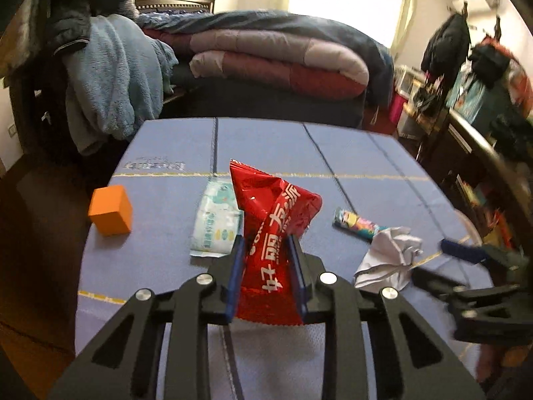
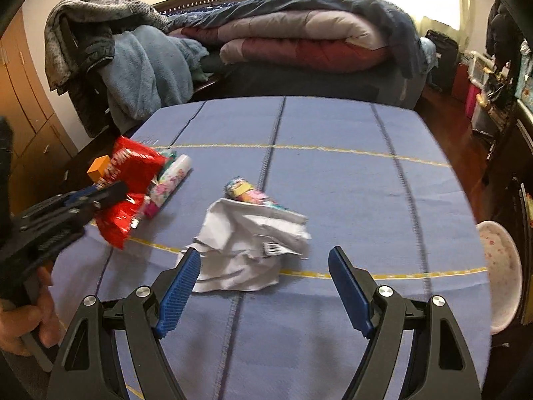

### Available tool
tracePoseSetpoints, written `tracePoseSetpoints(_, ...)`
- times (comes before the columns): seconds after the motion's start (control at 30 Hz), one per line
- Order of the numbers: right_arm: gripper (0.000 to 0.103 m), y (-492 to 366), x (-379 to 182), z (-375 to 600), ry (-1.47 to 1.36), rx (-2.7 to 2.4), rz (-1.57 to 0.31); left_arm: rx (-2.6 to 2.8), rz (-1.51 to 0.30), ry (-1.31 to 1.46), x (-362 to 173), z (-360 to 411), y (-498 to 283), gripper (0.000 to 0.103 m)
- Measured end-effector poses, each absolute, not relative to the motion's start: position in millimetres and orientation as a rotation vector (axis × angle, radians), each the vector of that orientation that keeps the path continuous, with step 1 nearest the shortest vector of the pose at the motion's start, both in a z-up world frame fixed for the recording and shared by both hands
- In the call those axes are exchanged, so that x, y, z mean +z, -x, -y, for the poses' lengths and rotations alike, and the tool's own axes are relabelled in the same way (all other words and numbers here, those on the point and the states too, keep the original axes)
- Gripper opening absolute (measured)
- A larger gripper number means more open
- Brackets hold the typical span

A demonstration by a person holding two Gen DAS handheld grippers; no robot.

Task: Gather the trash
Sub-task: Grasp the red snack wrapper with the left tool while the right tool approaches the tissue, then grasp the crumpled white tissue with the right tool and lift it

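1. Pinching the red snack wrapper (image 1: 273, 233), the left gripper (image 1: 266, 253) has its blue pads pressed on either side of the crinkled foil, with the upper part of the wrapper standing free above them. No earlier view is given, so how firm the hold is can only be judged: it looks narrow and low on the bag.
2. The right gripper (image 2: 265, 286) hangs with its fingers wide apart just short of the crumpled white paper (image 2: 250, 250), which lies on the blue table mat (image 2: 333, 183); nothing is between its pads.
3. Risk: slick foil may slide out of the left pads when lifted, since only the lower part is caught.
4. Risk: the paper ball is loose and springy; closing off-centre could push it away or catch only a flap.
5. Risk: the colourful candy wrapper (image 2: 248, 193) touches the far edge of the paper and might get dragged or nudged along.
6. Nearby sit a tissue pack (image 1: 216, 223) just beside the red wrapper and an orange block (image 1: 111, 210) well to its left; neither blocks the grip.
7. A white floral bowl (image 2: 499, 266) sits at the mat's right edge, possibly the drop spot, though that is a guess.
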State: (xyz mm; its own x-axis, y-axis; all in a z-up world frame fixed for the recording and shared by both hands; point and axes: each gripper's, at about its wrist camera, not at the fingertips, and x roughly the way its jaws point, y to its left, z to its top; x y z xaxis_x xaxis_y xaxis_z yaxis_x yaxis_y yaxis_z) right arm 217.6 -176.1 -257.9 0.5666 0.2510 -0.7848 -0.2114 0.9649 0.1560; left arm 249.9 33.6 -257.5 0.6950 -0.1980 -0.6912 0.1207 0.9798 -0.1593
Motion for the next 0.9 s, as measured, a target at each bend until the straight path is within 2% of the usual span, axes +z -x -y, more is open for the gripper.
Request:
tracePoseSetpoints(0.17, 0.087, -233.4, -276.1, 161.1, -0.075, 0.263, -0.969, -0.168, -0.754, 0.13, -247.5, -47.3, -240.7, 0.027)
tracePoseSetpoints(0.37, 0.086, -244.1, -281.9, 153.1, -0.111, 0.256, -0.963, -0.166, -0.754, 0.128, -247.5, -49.3, -237.5, 0.027)
tracePoseSetpoints(0.4, 0.079, -244.8, -281.6, 152.5, -0.108, 0.256, -0.962, -0.168, -0.754, 0.128, -247.6, -48.7, -237.8, 0.027)
tracePoseSetpoints(0.57, 0.055, -240.2, -277.5, 154.1, -0.102, 0.285, -0.953, -0.187, -0.747, 0.128, -245.4, -44.3, -240.0, 0.027)
tracePoseSetpoints(0.6, 0.042, -238.1, -275.9, 154.3, -0.091, 0.28, -0.945, -0.189, -0.746, 0.126, -244.8, -43.3, -239.7, 0.027)
tracePoseSetpoints(0.63, 0.034, -236.5, -274.3, 154.5, -0.08, 0.277, -0.938, -0.195, -0.743, 0.125, -243.8, -41.8, -239.4, 0.027)
tracePoseSetpoints(0.67, 0.009, -233.3, -271.8, 155.8, -0.075, 0.288, -0.933, -0.198, -0.743, 0.125, -243.2, -40.5, -239.1, 0.027)
tracePoseSetpoints(0.7, 0.001, -232.3, -270.8, 156.6, -0.073, 0.29, -0.938, -0.202, -0.741, 0.123, -242.1, -37.8, -238.3, 0.027)
tracePoseSetpoints(0.9, 0.002, -227.2, -265.7, 167.8, -0.088, 0.286, -0.921, -0.213, -0.73, 0.106, -236.3, -25.3, -234.9, 0.028)
